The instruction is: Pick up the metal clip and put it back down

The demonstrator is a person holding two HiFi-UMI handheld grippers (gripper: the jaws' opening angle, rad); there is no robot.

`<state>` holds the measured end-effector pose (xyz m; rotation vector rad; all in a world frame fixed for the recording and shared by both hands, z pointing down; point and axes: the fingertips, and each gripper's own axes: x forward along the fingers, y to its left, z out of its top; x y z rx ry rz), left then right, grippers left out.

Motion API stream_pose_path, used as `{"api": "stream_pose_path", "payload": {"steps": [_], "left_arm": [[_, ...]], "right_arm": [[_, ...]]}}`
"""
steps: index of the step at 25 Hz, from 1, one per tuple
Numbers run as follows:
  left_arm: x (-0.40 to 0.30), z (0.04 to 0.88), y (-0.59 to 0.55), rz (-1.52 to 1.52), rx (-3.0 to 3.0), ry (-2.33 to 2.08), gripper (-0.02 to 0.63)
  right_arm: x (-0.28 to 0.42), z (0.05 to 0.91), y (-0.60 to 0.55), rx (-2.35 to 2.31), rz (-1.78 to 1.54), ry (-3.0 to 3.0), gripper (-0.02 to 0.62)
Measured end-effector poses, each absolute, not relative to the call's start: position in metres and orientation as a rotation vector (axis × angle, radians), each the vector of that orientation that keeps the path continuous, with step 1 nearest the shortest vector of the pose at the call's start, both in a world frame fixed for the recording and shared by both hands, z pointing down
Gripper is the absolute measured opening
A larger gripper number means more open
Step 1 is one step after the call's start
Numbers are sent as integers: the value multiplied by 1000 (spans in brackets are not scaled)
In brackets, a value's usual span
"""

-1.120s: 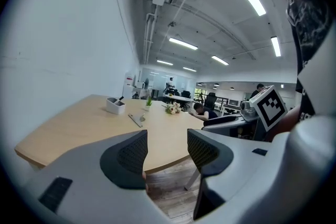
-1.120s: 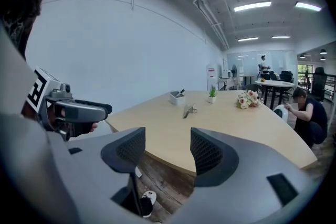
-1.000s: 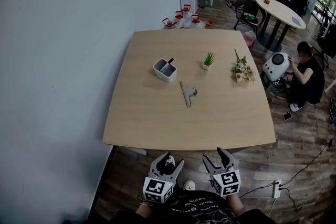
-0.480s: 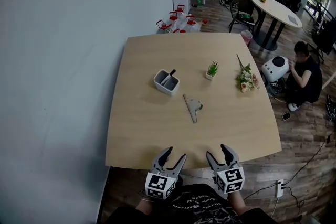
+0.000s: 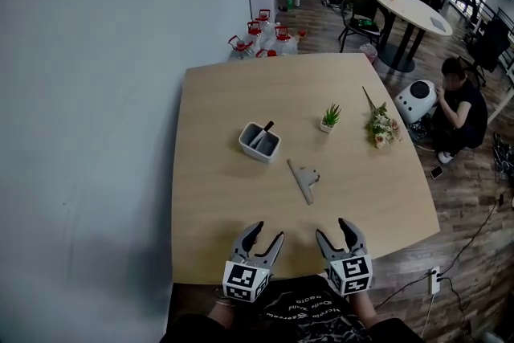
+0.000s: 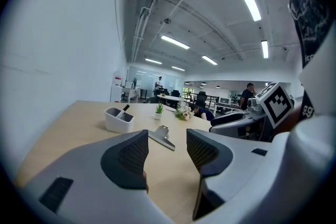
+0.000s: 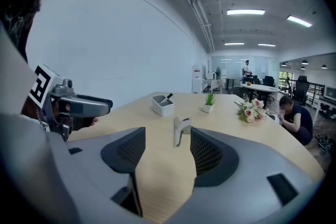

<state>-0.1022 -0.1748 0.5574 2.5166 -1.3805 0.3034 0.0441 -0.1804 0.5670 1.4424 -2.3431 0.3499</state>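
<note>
Holds left gripper and right gripper side by side over the near edge of the desk, each with jaws spread and nothing between them. Finds the metal clip flat near the desk's middle, apart from both claws, ahead of them. Beyond it: white pen holder, small potted plant.

Wooden worktop ahead of me. White holder, dark pen inside, left of centre. Small potted plant to its right; flower bunch near the right edge. Red-capped water jugs on the floor beyond. Person crouched at right.
</note>
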Motion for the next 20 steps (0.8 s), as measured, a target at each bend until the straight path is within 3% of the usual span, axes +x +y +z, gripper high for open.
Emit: {"api": "stream_pose_path", "payload": {"steps": [6, 9, 20], "left_arm": [[-120, 561, -192, 272, 2460, -1419, 233], [-127, 560, -198, 236, 2419, -1459, 186], [-135, 548, -195, 180, 2329, -1558, 212]], "right_arm": [[46, 559, -207, 1494, 447, -2362, 284], [50, 550, -227, 1471, 434, -2377, 284], [44, 548, -303, 1245, 573, -2404, 284]]}}
